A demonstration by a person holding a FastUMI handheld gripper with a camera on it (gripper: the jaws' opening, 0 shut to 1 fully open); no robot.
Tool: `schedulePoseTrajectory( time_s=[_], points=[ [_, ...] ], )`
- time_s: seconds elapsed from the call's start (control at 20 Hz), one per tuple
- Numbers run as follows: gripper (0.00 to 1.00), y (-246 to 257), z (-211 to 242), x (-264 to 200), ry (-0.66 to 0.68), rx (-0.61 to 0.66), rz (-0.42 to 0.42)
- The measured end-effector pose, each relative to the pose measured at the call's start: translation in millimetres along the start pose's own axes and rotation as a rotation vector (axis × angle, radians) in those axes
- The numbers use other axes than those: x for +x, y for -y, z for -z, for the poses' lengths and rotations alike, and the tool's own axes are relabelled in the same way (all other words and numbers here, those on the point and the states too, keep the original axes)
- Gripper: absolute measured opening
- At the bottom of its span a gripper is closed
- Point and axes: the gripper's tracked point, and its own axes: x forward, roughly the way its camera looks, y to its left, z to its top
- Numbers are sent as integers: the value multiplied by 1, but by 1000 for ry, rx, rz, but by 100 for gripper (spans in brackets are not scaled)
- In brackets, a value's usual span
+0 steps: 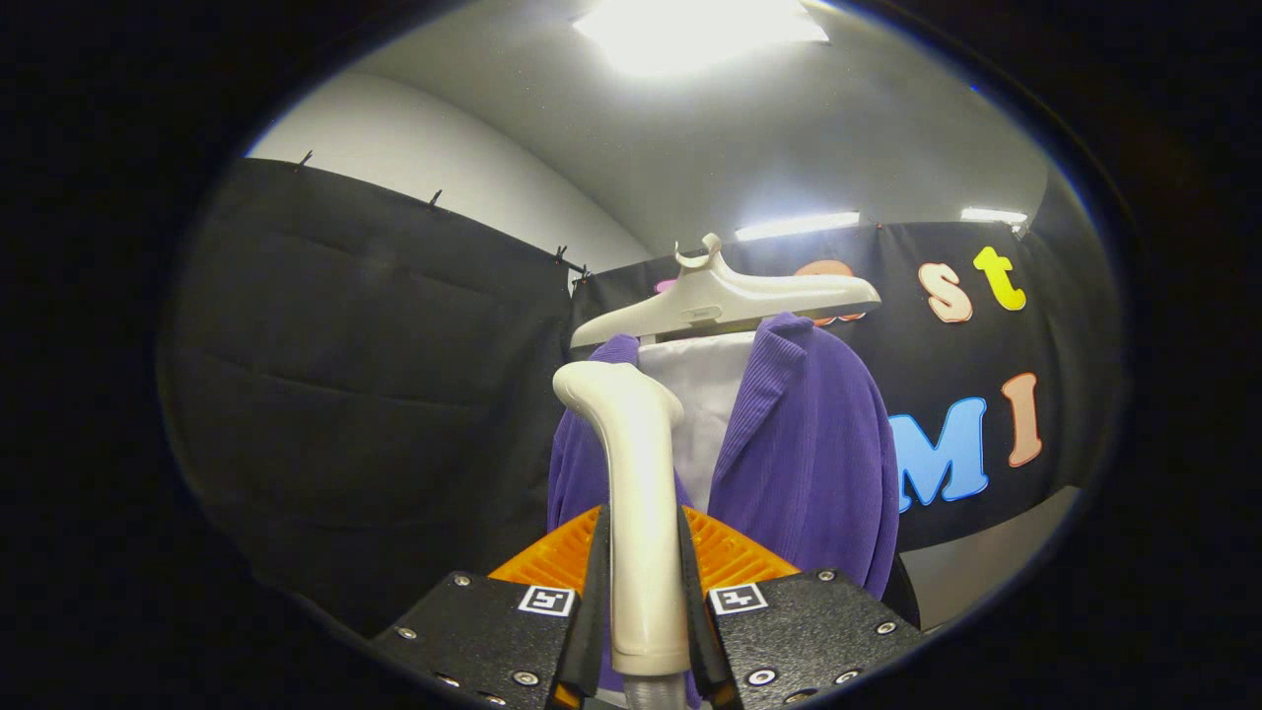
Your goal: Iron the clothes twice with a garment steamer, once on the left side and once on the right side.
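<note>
The tool (643,592) clamped both fingers on a cream plastic steamer handle (636,493) before a purple corduroy jacket (808,454) on a white hanger (725,301).

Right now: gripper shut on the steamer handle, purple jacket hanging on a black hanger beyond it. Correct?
Not quite. In the gripper view the hanger is cream white, not black. The rest stands: gripper shut on the steamer handle, purple jacket hanging beyond it.

A pale hanger (725,301), upper centre of the frame, carries a purple jacket (808,454) draped over its shoulders, with a white lining (705,394) showing between the lapels.
</note>
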Motion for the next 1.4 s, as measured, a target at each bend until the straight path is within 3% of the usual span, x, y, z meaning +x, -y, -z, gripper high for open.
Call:
schedulePoseTrajectory(
  time_s=[1.4],
  points=[
    [35, -14, 199, -74, -345, -24, 16]
  ],
)
